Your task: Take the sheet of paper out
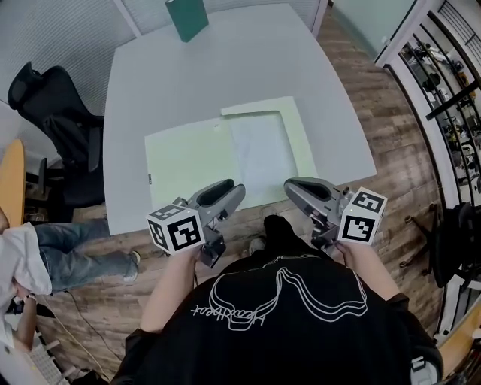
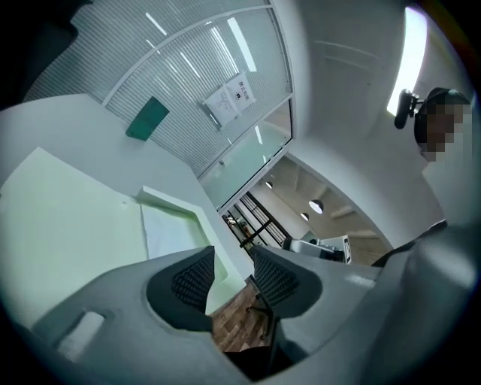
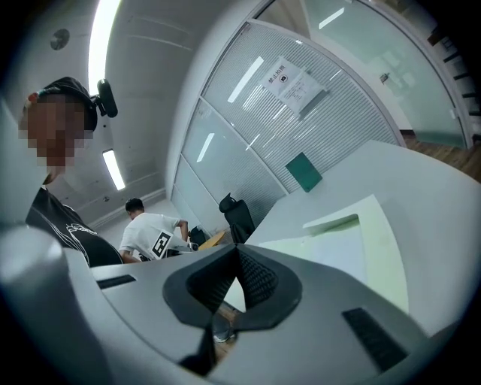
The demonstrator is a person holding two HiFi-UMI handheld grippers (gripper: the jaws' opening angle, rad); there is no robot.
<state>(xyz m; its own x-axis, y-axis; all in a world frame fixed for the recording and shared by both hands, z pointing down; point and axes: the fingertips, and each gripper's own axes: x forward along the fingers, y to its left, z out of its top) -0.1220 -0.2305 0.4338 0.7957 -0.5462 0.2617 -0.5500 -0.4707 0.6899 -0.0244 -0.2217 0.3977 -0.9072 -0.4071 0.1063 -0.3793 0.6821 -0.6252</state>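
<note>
A thin white paper [image 1: 259, 154] is lying flat in a pale green folder [image 1: 188, 162] on the smooth desk [image 1: 225, 68]. The left tool [image 1: 237, 189] is sitting open and empty, and the right tool [image 1: 290, 185] is sitting closed.

Grey table [image 1: 150, 90]; green book [image 1: 186, 18] upright at its far end. Black chair [image 1: 56, 113] just left of table. Seated person [image 1: 68, 252], jeans and white shirt, lower left. Wood floor [image 1: 368, 98]. Paper notice [image 2: 231, 99] on ribbed glass wall [image 2: 188, 83].
</note>
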